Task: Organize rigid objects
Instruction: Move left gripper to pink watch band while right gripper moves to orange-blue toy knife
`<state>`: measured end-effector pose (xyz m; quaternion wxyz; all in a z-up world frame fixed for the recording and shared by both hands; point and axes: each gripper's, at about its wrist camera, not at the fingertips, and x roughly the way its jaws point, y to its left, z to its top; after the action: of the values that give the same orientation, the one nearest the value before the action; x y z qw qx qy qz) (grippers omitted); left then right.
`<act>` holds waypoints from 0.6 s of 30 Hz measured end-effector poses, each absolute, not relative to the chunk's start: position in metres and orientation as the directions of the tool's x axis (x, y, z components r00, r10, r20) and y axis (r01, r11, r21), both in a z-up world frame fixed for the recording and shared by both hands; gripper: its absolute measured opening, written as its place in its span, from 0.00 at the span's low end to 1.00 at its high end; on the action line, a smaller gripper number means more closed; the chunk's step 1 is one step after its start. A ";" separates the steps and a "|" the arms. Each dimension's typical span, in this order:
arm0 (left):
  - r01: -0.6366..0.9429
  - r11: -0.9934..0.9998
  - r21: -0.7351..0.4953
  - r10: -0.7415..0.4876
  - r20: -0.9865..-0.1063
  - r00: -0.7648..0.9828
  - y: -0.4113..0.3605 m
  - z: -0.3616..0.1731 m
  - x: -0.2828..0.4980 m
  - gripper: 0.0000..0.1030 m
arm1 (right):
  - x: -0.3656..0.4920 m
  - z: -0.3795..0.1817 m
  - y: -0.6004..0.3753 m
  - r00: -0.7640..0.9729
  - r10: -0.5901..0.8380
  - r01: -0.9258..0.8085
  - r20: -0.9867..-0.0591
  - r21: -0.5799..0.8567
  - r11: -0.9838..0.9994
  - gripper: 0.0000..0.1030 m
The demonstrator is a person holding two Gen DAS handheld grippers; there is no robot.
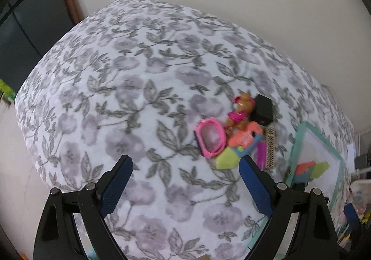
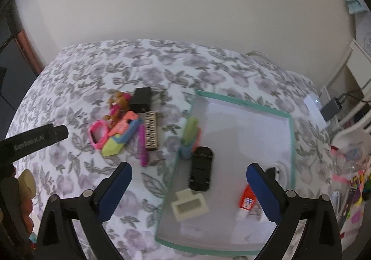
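On the floral bedspread (image 1: 129,88) lies a heap of small things: a pink frame (image 1: 209,139), a toy bear (image 1: 241,109), a black box (image 1: 263,109), an orange piece (image 1: 243,137) and a patterned bar (image 1: 270,151). My left gripper (image 1: 185,160) hangs open left of the heap, holding nothing. A teal-rimmed white tray (image 2: 243,101) holds a black toy car (image 2: 201,168), a cream block (image 2: 189,205), a glue stick (image 2: 245,199) and a green and blue piece (image 2: 190,134). My right gripper (image 2: 189,167) is open above the car, with nothing in its grip.
A pale wall (image 2: 185,4) runs behind the bed. A white adapter (image 2: 314,107) and cables lie at the bed's right edge, beside a clear bag of colourful bits (image 2: 347,167). The left gripper's black body (image 2: 34,141) reaches in from the left, over a person's hand (image 2: 25,183).
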<state>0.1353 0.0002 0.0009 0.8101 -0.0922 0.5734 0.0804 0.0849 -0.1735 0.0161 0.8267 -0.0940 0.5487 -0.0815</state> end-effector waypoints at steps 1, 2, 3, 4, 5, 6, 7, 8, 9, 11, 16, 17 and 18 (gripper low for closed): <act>-0.251 0.966 -0.063 0.023 -0.945 0.327 0.006 0.000 0.136 0.91 | 0.087 0.015 -0.168 0.385 -0.234 0.022 -0.893 -0.245 0.969 0.98; -0.260 0.963 -0.066 0.023 -0.945 0.325 0.010 0.000 0.136 0.91 | 0.088 0.014 -0.164 0.386 -0.231 0.014 -0.893 -0.245 0.970 0.98; -0.273 0.960 -0.068 0.025 -0.946 0.323 0.015 -0.002 0.136 0.91 | 0.089 0.013 -0.159 0.387 -0.227 0.005 -0.894 -0.244 0.970 0.98; -0.281 0.957 -0.069 0.026 -0.947 0.321 0.018 -0.002 0.136 0.91 | 0.090 0.011 -0.154 0.389 -0.221 -0.006 -0.895 -0.242 0.970 0.98; -0.288 0.955 -0.069 0.027 -0.948 0.318 0.021 -0.003 0.137 0.91 | 0.092 0.010 -0.149 0.389 -0.215 -0.016 -0.896 -0.240 0.971 0.98; -0.295 0.953 -0.070 0.028 -0.949 0.315 0.024 -0.004 0.137 0.91 | 0.093 0.009 -0.145 0.390 -0.209 -0.026 -0.897 -0.238 0.971 0.98; -0.299 0.952 -0.071 0.027 -0.949 0.313 0.026 -0.005 0.138 0.91 | 0.094 0.007 -0.140 0.391 -0.202 -0.036 -0.898 -0.234 0.972 0.98; -0.306 0.949 -0.074 0.026 -0.951 0.309 0.029 -0.006 0.139 0.91 | 0.096 0.006 -0.136 0.393 -0.196 -0.043 -0.898 -0.231 0.972 0.98; -0.310 0.948 -0.073 0.027 -0.951 0.307 0.031 -0.007 0.139 0.91 | 0.098 0.004 -0.130 0.396 -0.188 -0.056 -0.899 -0.228 0.972 0.98; -0.318 0.945 -0.073 0.028 -0.953 0.300 0.035 -0.010 0.142 0.91 | 0.101 0.002 -0.123 0.399 -0.181 -0.070 -0.899 -0.227 0.971 0.98; -0.343 0.937 -0.062 0.040 -0.959 0.282 0.045 -0.020 0.148 0.91 | 0.110 -0.009 -0.105 0.398 -0.148 -0.112 -0.906 -0.208 0.972 0.98; -0.348 0.936 -0.053 0.048 -0.960 0.276 0.047 -0.023 0.150 0.91 | 0.112 -0.013 -0.103 0.395 -0.144 -0.117 -0.907 -0.205 0.972 0.98; -0.352 0.935 -0.051 0.049 -0.962 0.270 0.049 -0.025 0.152 0.91 | 0.114 -0.016 -0.102 0.392 -0.142 -0.120 -0.909 -0.204 0.972 0.98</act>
<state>0.1524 0.0489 -0.0254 0.7863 -0.1282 0.5908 0.1272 0.1145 -0.1019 -0.0156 0.8259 -0.1187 0.5511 -0.0068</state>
